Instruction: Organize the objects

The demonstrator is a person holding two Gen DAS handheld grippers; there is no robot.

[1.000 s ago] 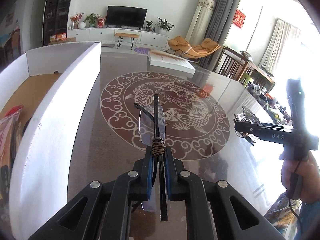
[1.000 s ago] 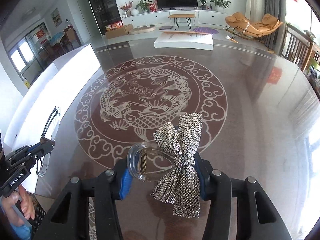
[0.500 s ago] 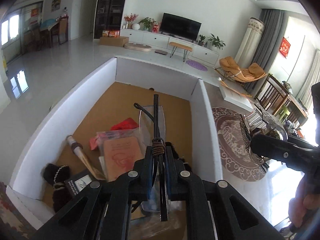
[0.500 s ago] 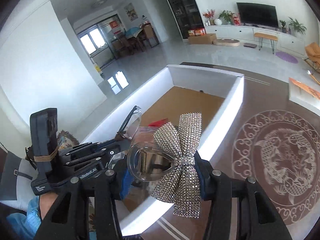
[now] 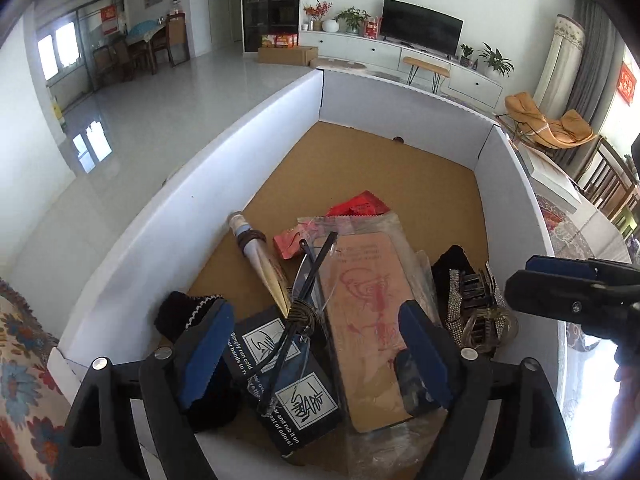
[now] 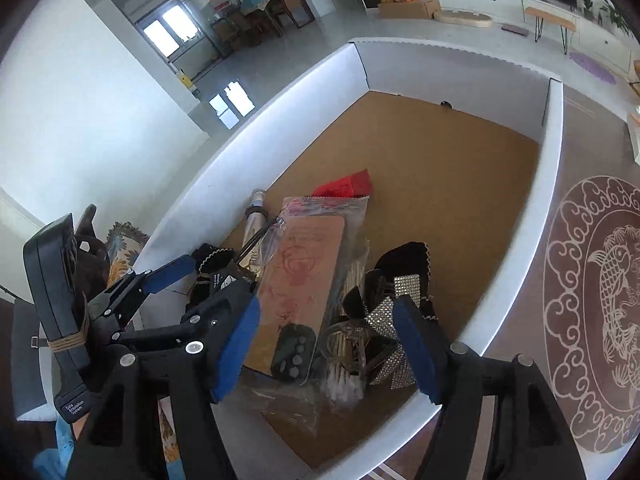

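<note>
A white-walled box [image 5: 256,120] with a brown floor holds the sorted objects. My left gripper [image 5: 316,354] is open and empty above its near end. The clear glasses with black arms [image 5: 298,316] lie below it on a black printed box [image 5: 280,364]. My right gripper [image 6: 332,344] is open and empty over the box's near right side. The rhinestone bow hair clip [image 6: 384,320] lies below it beside a bagged brown card [image 6: 304,276]; the clip also shows in the left wrist view [image 5: 476,304].
In the box also lie a cone-shaped tube [image 5: 260,264], red packets [image 5: 356,208], black pouches [image 5: 180,312] and cotton swabs [image 6: 344,384]. The far half of the box floor [image 6: 440,160] is bare. A patterned brown table [image 6: 592,280] lies to the right.
Both grippers moved from the table to over the box, opened and let go. The glasses and the bow clip now lie in the box.
</note>
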